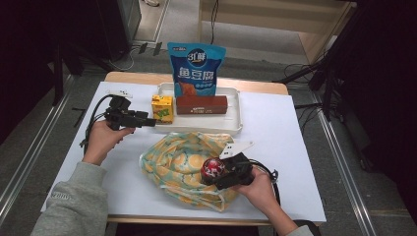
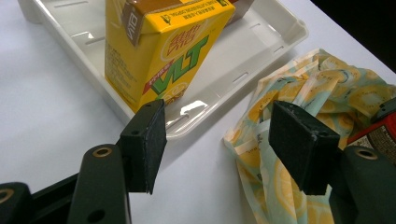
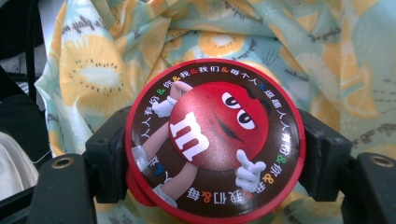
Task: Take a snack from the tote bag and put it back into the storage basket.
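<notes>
My right gripper (image 1: 216,173) is shut on a round red M&M candy tin (image 3: 215,140); its pads press the tin's rim from both sides. The candy tin (image 1: 212,169) hangs over a crumpled yellow and green fabric bag (image 1: 184,162) with a lemon print, seen behind it as the bag (image 3: 289,56) in the right gripper view. My left gripper (image 2: 219,140) stands open with nothing between its fingers, just short of the yellow drink carton (image 2: 159,51). The left gripper (image 1: 150,121) sits left of that carton (image 1: 163,108), which stands in the white tray (image 1: 235,110).
In the tray lie a brown bar-shaped box (image 1: 201,104) and, upright at the back, a blue snack pouch (image 1: 195,69). The tray's near rim (image 2: 224,79) sits beside the bag's edge (image 2: 280,154). White table surface (image 1: 290,142) lies to the right.
</notes>
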The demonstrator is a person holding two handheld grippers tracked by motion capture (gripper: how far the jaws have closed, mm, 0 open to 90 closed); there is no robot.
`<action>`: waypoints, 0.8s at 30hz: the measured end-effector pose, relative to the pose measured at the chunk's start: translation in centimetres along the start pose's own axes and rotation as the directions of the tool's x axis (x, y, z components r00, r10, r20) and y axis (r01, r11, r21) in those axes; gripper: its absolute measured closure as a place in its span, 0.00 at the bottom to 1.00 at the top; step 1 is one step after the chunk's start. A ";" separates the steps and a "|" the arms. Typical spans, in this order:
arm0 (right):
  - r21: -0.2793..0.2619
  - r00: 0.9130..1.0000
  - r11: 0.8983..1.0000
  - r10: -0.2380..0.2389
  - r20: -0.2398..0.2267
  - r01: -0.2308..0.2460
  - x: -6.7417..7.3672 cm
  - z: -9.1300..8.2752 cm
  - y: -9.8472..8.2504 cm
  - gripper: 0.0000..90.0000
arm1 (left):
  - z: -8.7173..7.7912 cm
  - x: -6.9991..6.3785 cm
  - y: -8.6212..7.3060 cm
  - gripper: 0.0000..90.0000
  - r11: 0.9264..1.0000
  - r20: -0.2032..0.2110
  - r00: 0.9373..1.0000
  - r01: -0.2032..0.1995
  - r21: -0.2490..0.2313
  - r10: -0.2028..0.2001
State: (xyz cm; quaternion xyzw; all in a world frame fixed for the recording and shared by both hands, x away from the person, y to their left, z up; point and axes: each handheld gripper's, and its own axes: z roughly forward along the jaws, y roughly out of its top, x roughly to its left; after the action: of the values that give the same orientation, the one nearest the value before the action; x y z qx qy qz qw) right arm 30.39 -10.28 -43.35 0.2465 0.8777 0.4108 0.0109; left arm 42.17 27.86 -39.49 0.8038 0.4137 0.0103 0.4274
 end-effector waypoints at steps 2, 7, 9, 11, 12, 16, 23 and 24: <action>-0.007 1.000 1.000 0.000 0.004 0.000 -0.1 -0.2 0.1 0.29 | 0.0 0.0 0.0 0.41 1.000 -0.001 1.000 0.001 0.000 -0.001; -0.021 1.000 1.000 0.005 0.013 -0.004 -0.3 -0.6 0.5 0.29 | 0.1 0.0 0.0 0.41 1.000 0.003 1.000 0.000 0.002 0.000; -0.025 1.000 1.000 0.009 0.013 -0.009 -0.4 -0.8 0.6 0.29 | 0.1 0.0 0.0 0.41 1.000 0.001 1.000 -0.001 0.003 0.001; -0.030 1.000 1.000 0.005 0.015 -0.005 -0.6 -0.9 0.8 0.29 | 0.1 0.0 0.0 0.41 1.000 0.001 1.000 -0.001 0.002 0.001; -0.030 1.000 1.000 0.006 0.015 -0.005 -0.6 -0.9 0.9 0.29 | 0.1 0.0 0.0 0.41 1.000 0.004 1.000 0.000 0.001 0.000; -0.033 1.000 0.999 0.000 0.014 0.000 -0.7 -1.1 1.4 0.29 | 0.0 0.0 0.0 0.41 1.000 0.004 1.000 0.004 0.001 -0.004; -0.041 1.000 0.999 -0.001 0.010 0.002 -1.0 -1.2 2.4 0.29 | 0.0 0.0 0.0 0.41 1.000 0.011 1.000 0.007 0.007 -0.007; -0.041 1.000 0.999 -0.001 0.009 0.002 -1.0 -1.2 2.6 0.29 | 0.0 0.0 0.0 0.41 1.000 0.012 1.000 0.007 0.008 -0.007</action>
State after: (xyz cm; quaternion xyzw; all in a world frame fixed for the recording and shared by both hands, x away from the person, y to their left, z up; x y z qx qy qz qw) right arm 32.13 -10.20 -40.88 0.2473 0.8693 0.4274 0.0202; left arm 42.19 27.87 -39.55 0.8041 0.4139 0.0024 0.4268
